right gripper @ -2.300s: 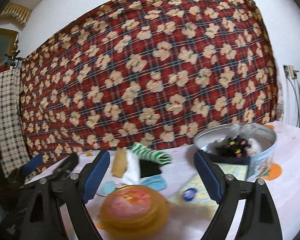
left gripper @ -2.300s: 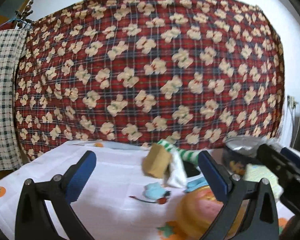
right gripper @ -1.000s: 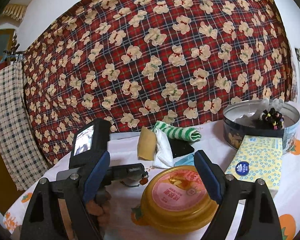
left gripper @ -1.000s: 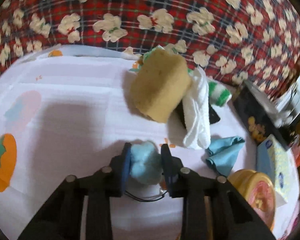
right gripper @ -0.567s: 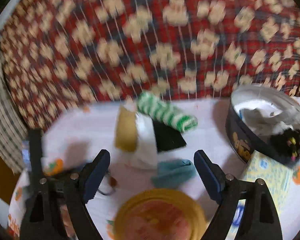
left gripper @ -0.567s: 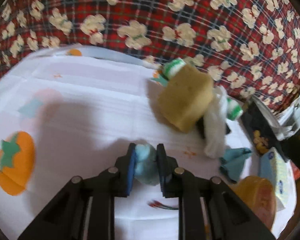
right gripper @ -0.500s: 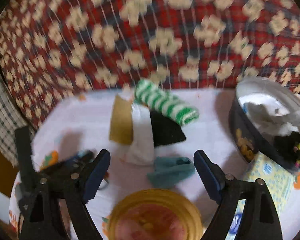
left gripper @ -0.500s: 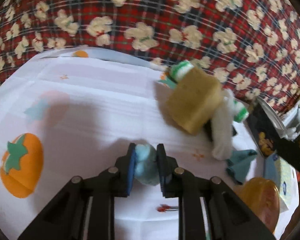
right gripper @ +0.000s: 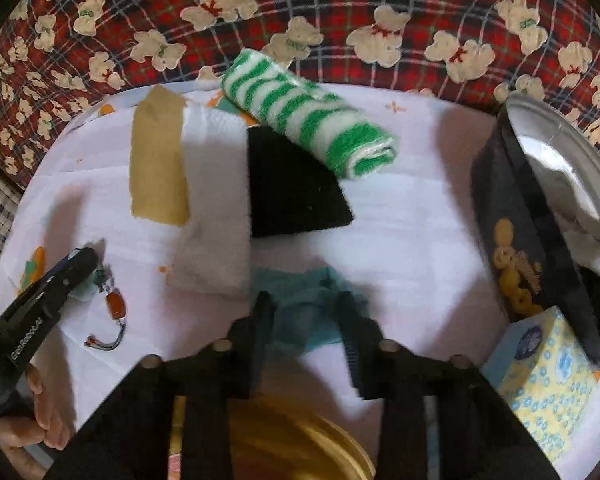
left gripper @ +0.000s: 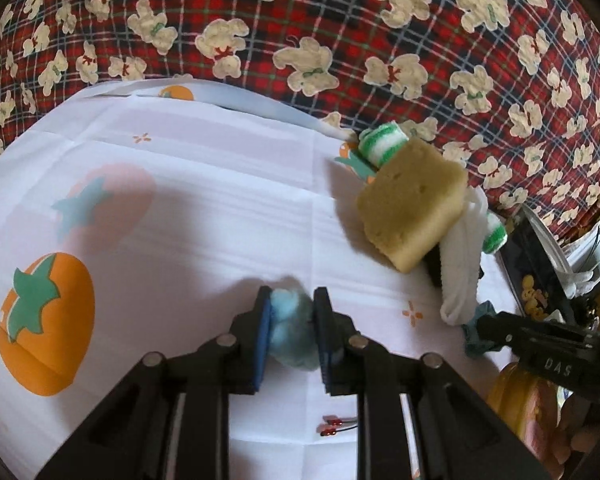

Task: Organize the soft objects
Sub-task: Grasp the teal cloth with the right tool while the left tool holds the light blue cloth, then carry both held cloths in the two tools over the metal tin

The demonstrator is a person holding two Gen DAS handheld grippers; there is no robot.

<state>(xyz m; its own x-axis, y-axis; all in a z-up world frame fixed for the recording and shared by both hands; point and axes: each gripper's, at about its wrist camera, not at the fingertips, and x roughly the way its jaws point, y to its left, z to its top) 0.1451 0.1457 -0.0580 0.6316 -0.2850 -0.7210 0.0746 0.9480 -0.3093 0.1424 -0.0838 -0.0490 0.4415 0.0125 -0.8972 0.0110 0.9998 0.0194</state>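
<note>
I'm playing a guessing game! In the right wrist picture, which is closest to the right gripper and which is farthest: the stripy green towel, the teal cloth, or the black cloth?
From the right gripper, nearest first:
1. Teal cloth, right between its fingers.
2. Black cloth, straight ahead, mid-table.
3. Green-and-white striped towel, farthest, rolled up at the back by the teddy bear plaid fabric.
</note>
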